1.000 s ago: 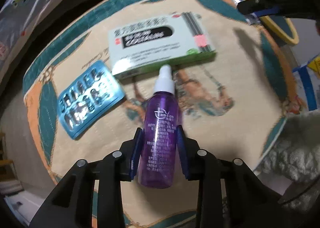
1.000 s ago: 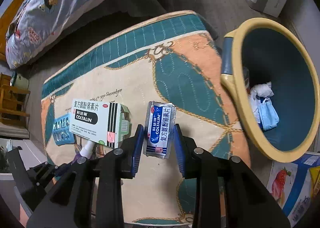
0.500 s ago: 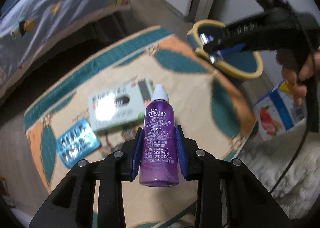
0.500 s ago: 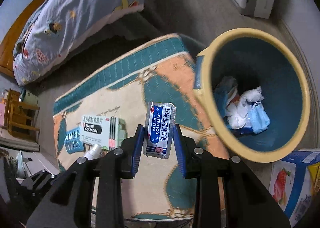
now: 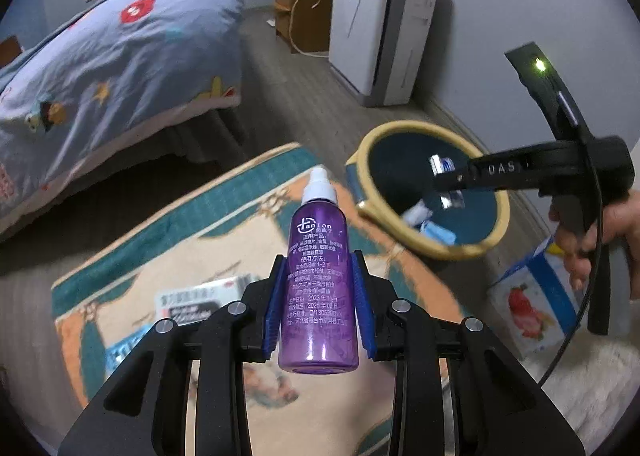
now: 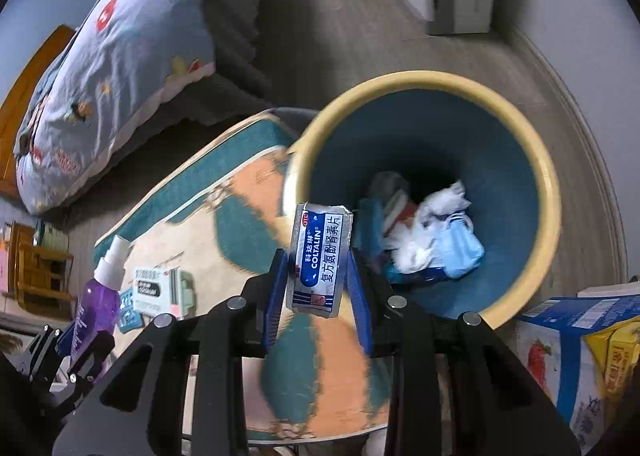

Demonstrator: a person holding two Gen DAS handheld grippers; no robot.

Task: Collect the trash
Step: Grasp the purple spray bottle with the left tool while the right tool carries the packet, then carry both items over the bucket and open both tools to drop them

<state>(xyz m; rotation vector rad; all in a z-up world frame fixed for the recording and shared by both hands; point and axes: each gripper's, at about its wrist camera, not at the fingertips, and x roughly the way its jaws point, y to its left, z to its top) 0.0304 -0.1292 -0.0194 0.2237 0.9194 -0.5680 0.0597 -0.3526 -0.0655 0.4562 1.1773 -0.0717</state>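
Observation:
My left gripper [image 5: 319, 298] is shut on a purple spray bottle [image 5: 318, 288] with a white cap, held above the patterned cushion [image 5: 224, 232]. My right gripper [image 6: 318, 286] is shut on a silver and blue COLTALIN foil sachet [image 6: 320, 260], held at the near rim of the yellow-rimmed blue trash bin [image 6: 520, 127]. In the left wrist view the right gripper [image 5: 448, 183] reaches over the bin [image 5: 496, 195]. A white medicine box [image 6: 162, 290] and a blue blister pack [image 6: 129, 310] lie on the cushion.
The bin holds crumpled tissue [image 6: 436, 232] and a blue face mask [image 6: 460, 252]. A bed with a blue quilt [image 5: 100, 67] stands to the left. A white appliance [image 5: 384, 27] stands by the wall. A carton with a strawberry picture [image 6: 560, 360] stands right of the bin.
Both grippers have risen and swung toward the bin. The left lifted the purple bottle off the cushion. The right carried the sachet from over the cushion to the bin's rim.

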